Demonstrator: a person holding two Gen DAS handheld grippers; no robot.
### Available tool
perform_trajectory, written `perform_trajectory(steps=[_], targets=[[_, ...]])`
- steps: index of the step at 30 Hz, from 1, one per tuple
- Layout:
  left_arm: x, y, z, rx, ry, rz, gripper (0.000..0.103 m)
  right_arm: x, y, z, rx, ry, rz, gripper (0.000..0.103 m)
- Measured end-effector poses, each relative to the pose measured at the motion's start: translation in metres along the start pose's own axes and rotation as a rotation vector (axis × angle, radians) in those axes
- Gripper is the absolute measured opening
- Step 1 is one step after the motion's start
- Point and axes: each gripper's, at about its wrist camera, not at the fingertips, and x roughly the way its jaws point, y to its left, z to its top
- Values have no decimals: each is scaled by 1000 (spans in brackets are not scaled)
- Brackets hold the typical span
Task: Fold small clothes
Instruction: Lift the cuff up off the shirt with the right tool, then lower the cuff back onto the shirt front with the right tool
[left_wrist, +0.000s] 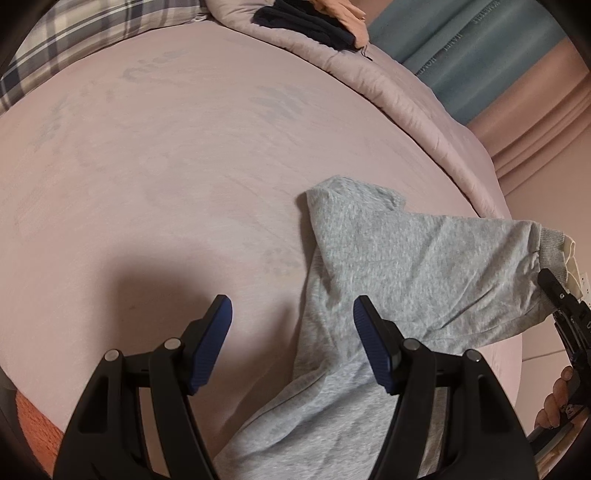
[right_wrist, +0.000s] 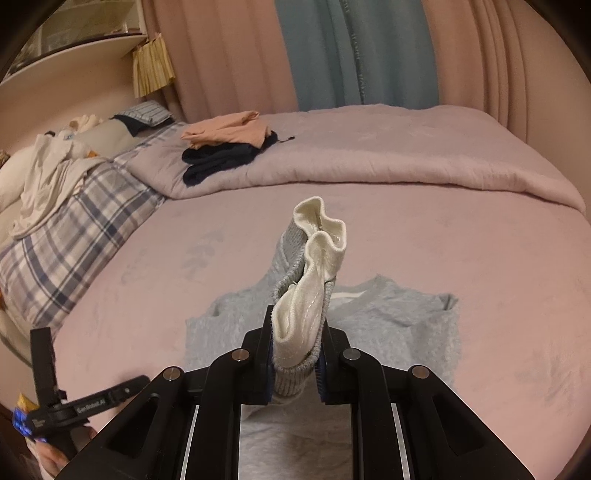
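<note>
Right gripper (right_wrist: 295, 354), jaws nearly closed, pinches the ribbed, cream-lined cuff (right_wrist: 314, 280) of a heather-grey knit sweatshirt (right_wrist: 406, 325), raising that sleeve above the pink bedsheet (right_wrist: 443, 251). The garment's body lies flat by the bed's near edge. Left gripper (left_wrist: 291, 325), angled downward, hovers part-open and empty over the sweatshirt's edge.

Sweatshirt (right_wrist: 406, 325): lying on bed (right_wrist: 480, 258), near edge, before the folded-back comforter (right_wrist: 369, 158).
Cuff (right_wrist: 317, 269): sitting between right gripper (right_wrist: 295, 354) pads, lifted above the sweatshirt body.
Left gripper (left_wrist: 291, 347): hovering over bed; right pad over the sweatshirt, left pad over bare bed.
Folded clothes stack (right_wrist: 225, 144): lying on comforter, far left.
Pillow (right_wrist: 74, 229): lying left of the stack.
</note>
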Motion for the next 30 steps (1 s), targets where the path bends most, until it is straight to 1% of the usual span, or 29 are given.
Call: perform_trajectory(steps=[3, 7, 10, 17, 23, 28, 30], targets=[[6, -9, 2, 24, 9, 4, 67, 1, -6, -2, 12, 8, -21, 18], [16, -18, 4, 50, 23, 6, 67, 4, -14, -5, 34, 22, -23, 18], [23, -25, 7, 68, 29, 9, 67, 9, -21, -8, 47, 41, -51, 18], [43, -38, 8, 104, 60, 26, 67, 27, -44, -23, 96, 123, -73, 18], [61, -47, 7, 144, 93, 25, 66, 41, -55, -32, 91, 198, -101, 18], [79, -46, 1, 133, 147, 23, 66, 51, -63, -40, 103, 239, -115, 18], [84, -44, -2, 134, 156, 20, 66, 57, -67, -44, 114, 255, -123, 18]])
